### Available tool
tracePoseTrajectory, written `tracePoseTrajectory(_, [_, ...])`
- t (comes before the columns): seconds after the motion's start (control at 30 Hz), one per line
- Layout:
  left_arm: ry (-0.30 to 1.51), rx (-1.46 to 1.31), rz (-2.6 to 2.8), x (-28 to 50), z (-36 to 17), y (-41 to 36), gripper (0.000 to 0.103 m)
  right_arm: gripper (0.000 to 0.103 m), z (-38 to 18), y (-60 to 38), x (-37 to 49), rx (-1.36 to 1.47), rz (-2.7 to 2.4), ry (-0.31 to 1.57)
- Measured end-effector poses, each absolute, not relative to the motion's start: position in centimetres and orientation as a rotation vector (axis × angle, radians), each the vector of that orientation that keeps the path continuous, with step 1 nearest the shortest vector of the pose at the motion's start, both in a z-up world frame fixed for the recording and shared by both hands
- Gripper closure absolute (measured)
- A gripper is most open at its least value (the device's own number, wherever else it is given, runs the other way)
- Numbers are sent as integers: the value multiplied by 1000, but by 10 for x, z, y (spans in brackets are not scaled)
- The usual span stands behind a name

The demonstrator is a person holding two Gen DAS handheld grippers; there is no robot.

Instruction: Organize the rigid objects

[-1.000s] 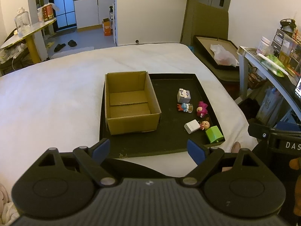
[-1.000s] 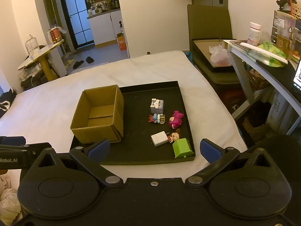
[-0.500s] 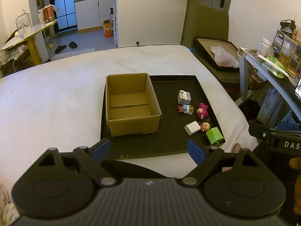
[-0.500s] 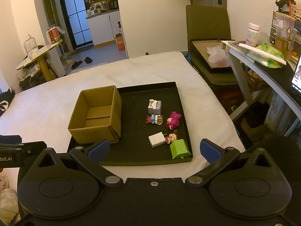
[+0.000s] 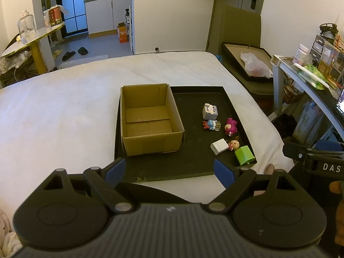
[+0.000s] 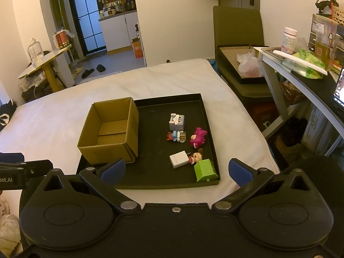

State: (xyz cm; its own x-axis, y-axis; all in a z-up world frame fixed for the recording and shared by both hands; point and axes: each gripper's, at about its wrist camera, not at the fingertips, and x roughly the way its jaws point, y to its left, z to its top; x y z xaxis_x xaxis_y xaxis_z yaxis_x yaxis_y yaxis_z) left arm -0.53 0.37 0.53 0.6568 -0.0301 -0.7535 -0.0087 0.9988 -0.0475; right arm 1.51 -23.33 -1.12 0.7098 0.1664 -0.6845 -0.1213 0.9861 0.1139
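Note:
A black tray [image 5: 150, 172] [image 6: 150, 183] lies on a white bed. On its left side stands an empty open cardboard box [image 5: 150, 118] [image 6: 109, 133]. To the box's right lie several small toys: a grey block [image 5: 210, 111] [image 6: 176, 122], a blue-red figure [image 5: 211, 125] [image 6: 176, 136], a magenta figure [image 5: 230, 126] [image 6: 198, 138], a white charger [image 5: 219, 146] [image 6: 180, 159], a small doll [image 5: 234, 143] [image 6: 196, 155] and a green block [image 5: 245, 155] [image 6: 205, 169]. My left gripper [image 5: 169, 171] and right gripper [image 6: 176, 169] both hover open and empty above the tray's near edge.
The white bed [image 5: 64, 111] spreads wide to the left of the tray. A desk [image 6: 305, 79] crowded with bottles and packets stands at the right. A dark chair [image 6: 238, 49] holding a box is at the back right; a yellow-legged side table [image 6: 43, 62] is far left.
Both views shift very slightly; the tray and toys keep their places. Both grippers stay open and empty.

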Motion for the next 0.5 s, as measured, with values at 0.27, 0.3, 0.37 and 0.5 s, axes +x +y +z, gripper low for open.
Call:
tracePoseTrajectory(0.27, [854,-50,-14,-6,7,4,15,0,-10,-233,15,58,162,765])
tracePoseTrajectory(0.3, [854,-50,-14,-6,7,4,15,0,-10,-233,15,58,163,764])
tracePoseTrajectory(0.37, [854,-50,-13,-6,7,4,15,0,-11,-233,15,59,162,765])
tracePoseTrajectory(0.5, [859,-48,-11,-5,7,2,15,0,-11,-233,15,57,163,763])
